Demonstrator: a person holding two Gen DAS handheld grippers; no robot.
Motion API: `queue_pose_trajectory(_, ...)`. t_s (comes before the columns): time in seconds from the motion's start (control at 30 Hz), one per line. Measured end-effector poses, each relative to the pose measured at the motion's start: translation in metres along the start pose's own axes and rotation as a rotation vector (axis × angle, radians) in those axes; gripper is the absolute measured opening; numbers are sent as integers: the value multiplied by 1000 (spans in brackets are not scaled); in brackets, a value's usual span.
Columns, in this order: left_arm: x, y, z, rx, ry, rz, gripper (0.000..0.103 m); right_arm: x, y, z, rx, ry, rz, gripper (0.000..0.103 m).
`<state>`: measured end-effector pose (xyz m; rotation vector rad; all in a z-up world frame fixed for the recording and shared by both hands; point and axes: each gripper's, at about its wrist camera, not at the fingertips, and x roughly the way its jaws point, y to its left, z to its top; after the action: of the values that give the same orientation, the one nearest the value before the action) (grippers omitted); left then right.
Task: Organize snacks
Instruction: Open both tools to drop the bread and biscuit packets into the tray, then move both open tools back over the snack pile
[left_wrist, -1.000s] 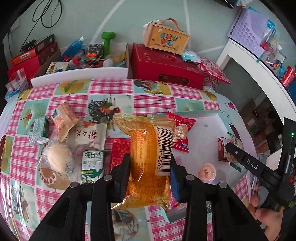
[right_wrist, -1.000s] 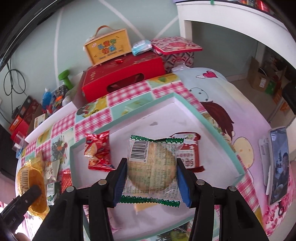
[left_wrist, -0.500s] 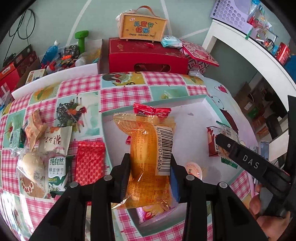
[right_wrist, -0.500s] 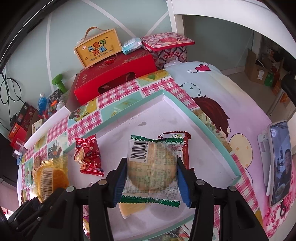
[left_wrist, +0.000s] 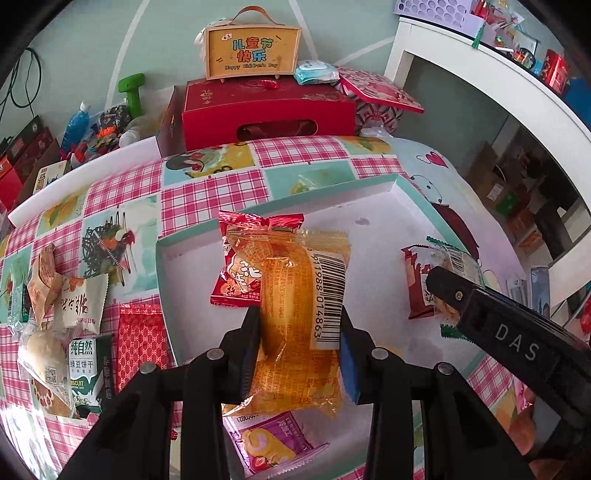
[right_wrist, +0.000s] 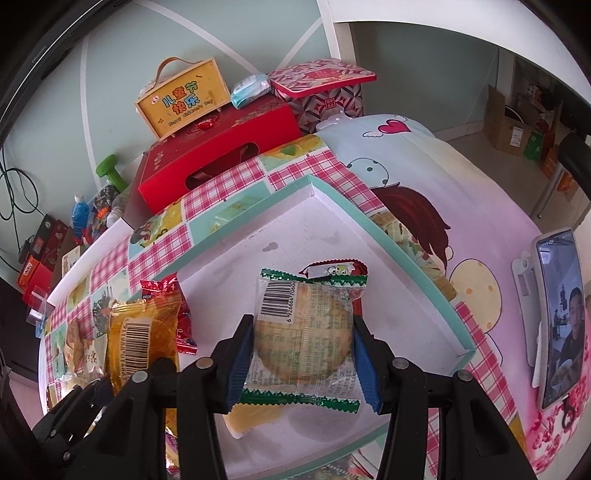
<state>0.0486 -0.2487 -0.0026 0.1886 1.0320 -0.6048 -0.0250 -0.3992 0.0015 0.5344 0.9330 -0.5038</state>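
Note:
My left gripper (left_wrist: 297, 343) is shut on an orange snack packet with a barcode (left_wrist: 295, 295) and holds it above the left part of a shallow white tray with a teal rim (left_wrist: 369, 181). My right gripper (right_wrist: 303, 354) is shut on a clear green-edged biscuit packet (right_wrist: 304, 332) above the same tray (right_wrist: 406, 254). A red snack packet (left_wrist: 236, 273) lies in the tray under the orange one. A red-brown packet (left_wrist: 417, 284) lies at the tray's right. A purple packet (left_wrist: 266, 439) lies near the front.
Several loose snacks (left_wrist: 70, 317) and a red patterned packet (left_wrist: 140, 343) lie on the checked tablecloth left of the tray. A red gift box (left_wrist: 266, 107) with a yellow carry box (left_wrist: 253, 51) stands behind the table. A phone on a stand (right_wrist: 557, 310) stands at the right.
My left gripper has carried the orange packet to the right, from above the tablecloth to above the tray. My right gripper has held the biscuit packet over the tray, drifting slightly.

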Motion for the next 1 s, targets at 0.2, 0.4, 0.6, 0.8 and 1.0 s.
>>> queue_pose_trajectory(0.2, -5, 2, 1, -11, -11, -10, 40, 3, 3, -1, -9, 8, 3, 54)
queue_pose_trajectory(0.4, -12, 11, 3, -47, 4, 1, 58, 6, 6, -2, -27, 18, -9, 54)
queue_pose_trajectory(0.6, -20, 35, 5, -145, 36, 76, 73, 7, 11, -3, -61, 11, -35, 75)
queue_pose_trajectory(0.8, -17, 72, 1, -291, 65, 188, 80, 11, 15, -4, -93, 21, -52, 94)
queue_pose_trajectory(1.0, -15, 100, -4, -403, 80, 216, 93, 10, 19, -4, -117, 10, -59, 103)
